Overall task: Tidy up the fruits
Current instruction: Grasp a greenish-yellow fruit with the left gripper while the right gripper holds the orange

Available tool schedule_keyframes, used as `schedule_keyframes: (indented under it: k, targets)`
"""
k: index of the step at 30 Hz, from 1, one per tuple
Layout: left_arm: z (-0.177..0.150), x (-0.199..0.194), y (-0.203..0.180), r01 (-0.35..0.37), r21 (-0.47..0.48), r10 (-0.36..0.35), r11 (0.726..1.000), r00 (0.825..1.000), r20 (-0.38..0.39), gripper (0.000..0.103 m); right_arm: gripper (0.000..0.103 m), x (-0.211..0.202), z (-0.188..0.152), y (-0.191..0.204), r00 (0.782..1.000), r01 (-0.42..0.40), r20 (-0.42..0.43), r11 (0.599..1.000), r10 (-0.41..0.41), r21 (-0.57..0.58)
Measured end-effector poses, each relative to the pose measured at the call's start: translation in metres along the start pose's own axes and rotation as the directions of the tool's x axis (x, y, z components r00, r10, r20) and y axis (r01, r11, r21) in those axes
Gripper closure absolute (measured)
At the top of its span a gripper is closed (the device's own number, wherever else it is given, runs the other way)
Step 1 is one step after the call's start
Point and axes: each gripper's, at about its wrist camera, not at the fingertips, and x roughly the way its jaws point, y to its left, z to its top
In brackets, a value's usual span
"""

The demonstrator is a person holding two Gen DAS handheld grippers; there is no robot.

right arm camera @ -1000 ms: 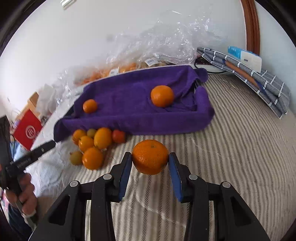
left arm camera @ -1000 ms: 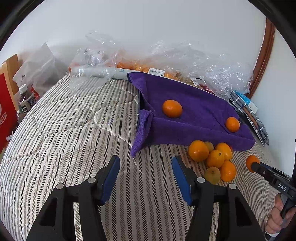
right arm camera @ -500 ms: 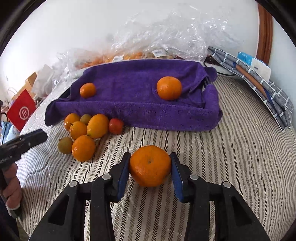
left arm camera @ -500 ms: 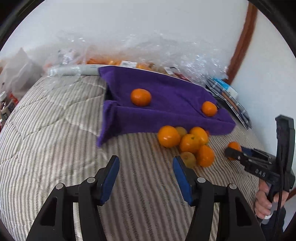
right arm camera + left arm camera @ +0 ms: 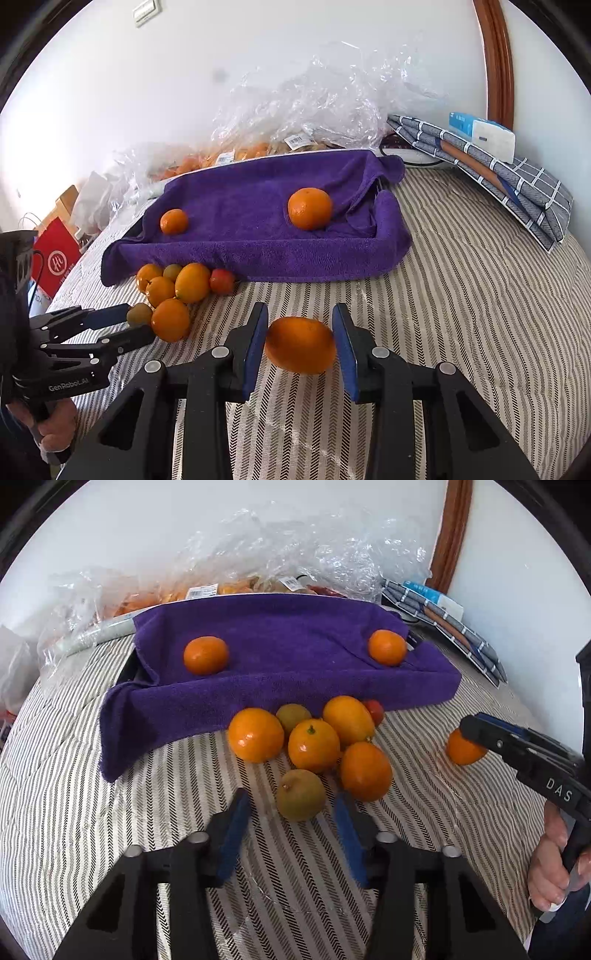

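A purple towel-lined tray (image 5: pixel 295 686) (image 5: pixel 258 251) holds two oranges (image 5: pixel 205 654) (image 5: pixel 386 647). A pile of several oranges and small fruits (image 5: pixel 314 744) (image 5: pixel 173 291) lies on the striped bed in front of it. My left gripper (image 5: pixel 293 821) is open, its blue pads on either side of a greenish-brown fruit (image 5: pixel 301 799). My right gripper (image 5: pixel 300 349) is open around an orange (image 5: pixel 300 345) that rests on the bed; small gaps show at both pads. That orange also shows in the left wrist view (image 5: pixel 463 747).
Crinkled clear plastic bags (image 5: pixel 280 561) with packed fruit lie behind the tray. Folded checked cloth (image 5: pixel 491 173) with a blue-white box (image 5: pixel 480 134) lies at the right. A red bag (image 5: pixel 55 258) stands at the left bed edge.
The left gripper moved forward to the fruit pile and now brackets the greenish fruit. The right gripper lowered its orange onto the bed and opened off it.
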Motion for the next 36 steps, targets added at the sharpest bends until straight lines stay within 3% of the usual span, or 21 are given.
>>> schedule_keyframes:
  k: [2, 7, 10, 16, 22, 30, 36]
  targets:
    - [0.000, -0.002, -0.001, -0.007, -0.002, 0.007, 1.000, 1.000, 0.001, 0.078, 0.067, 0.000, 0.000, -0.001, 1.000, 0.000, 0.000, 1.000, 0.000, -0.001]
    - [-0.001, -0.002, 0.014, 0.042, -0.062, -0.042, 0.997, 0.999, 0.011, 0.078, 0.064, 0.003, -0.001, 0.000, 1.000, -0.009, -0.014, 1.000, 0.009, -0.009]
    - [-0.002, -0.002, 0.018, 0.069, -0.084, -0.067, 0.994, 0.998, 0.016, 0.078, 0.059, 0.010, -0.002, 0.004, 0.998, -0.012, -0.064, 0.999, 0.009, -0.035]
    - [-0.002, -0.001, 0.021, 0.087, -0.097, -0.085, 0.992, 0.996, 0.022, 0.078, 0.060, 0.019, -0.006, 0.017, 0.990, 0.077, -0.109, 0.992, -0.088, -0.103]
    - [-0.005, -0.015, 0.032, 0.154, -0.140, -0.138, 0.978, 0.984, 0.115, 0.078, 0.062, 0.012, -0.008, 0.013, 0.992, 0.086, -0.086, 0.992, -0.094, -0.098]
    - [-0.005, -0.023, 0.032, 0.145, -0.140, -0.124, 0.979, 0.981, 0.148, 0.078, 0.062, 0.000, -0.006, 0.008, 0.998, 0.062, -0.030, 0.996, -0.064, -0.063]
    - [-0.004, -0.030, 0.048, 0.148, -0.205, -0.109, 0.968, 0.976, 0.189, 0.078, 0.062, -0.003, -0.005, 0.005, 1.000, 0.017, -0.011, 0.999, -0.017, -0.039]
